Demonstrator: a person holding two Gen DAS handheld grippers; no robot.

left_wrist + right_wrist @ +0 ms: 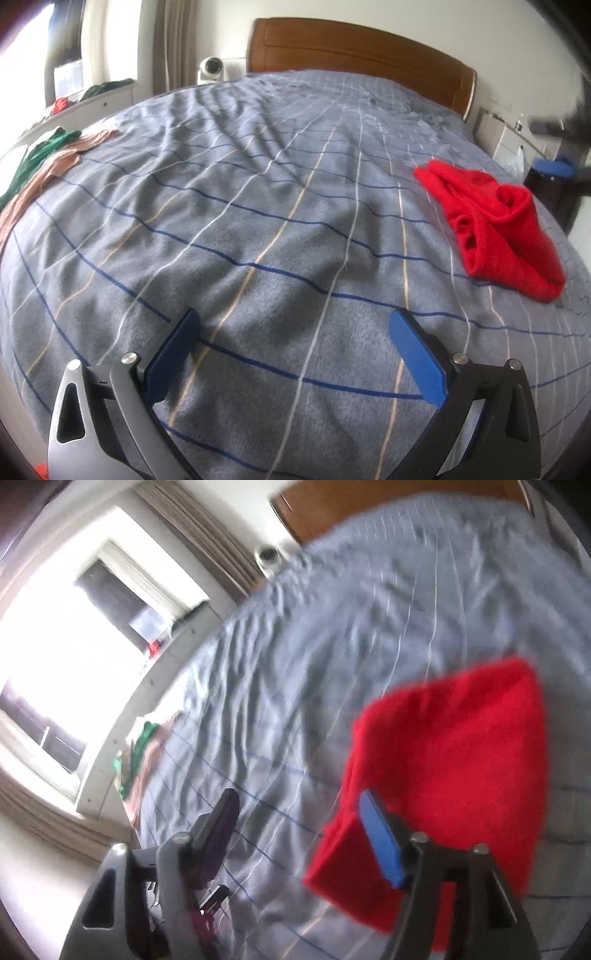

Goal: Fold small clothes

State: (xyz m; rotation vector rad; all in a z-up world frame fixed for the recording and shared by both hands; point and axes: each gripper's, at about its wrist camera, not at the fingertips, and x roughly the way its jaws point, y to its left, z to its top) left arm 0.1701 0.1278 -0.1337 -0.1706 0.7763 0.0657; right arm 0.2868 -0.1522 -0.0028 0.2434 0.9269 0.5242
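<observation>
Grey plaid bedspread (258,221), wooden headboard (354,44) at top.
Red garment (495,225) at right, beyond the left gripper (293,325); both grippers' jaws apart, right gripper (299,805) beside it.

Count on the bed (258,221): one red garment (498,229) at the right side, one green garment (33,158) and one tan garment (55,166) together at the left edge, so three clothing items in all. Two grippers in view, left gripper (293,330) and right gripper (299,808), each with two fingers. Also one wooden headboard (354,48), one white camera (211,70), one window (66,646).
</observation>
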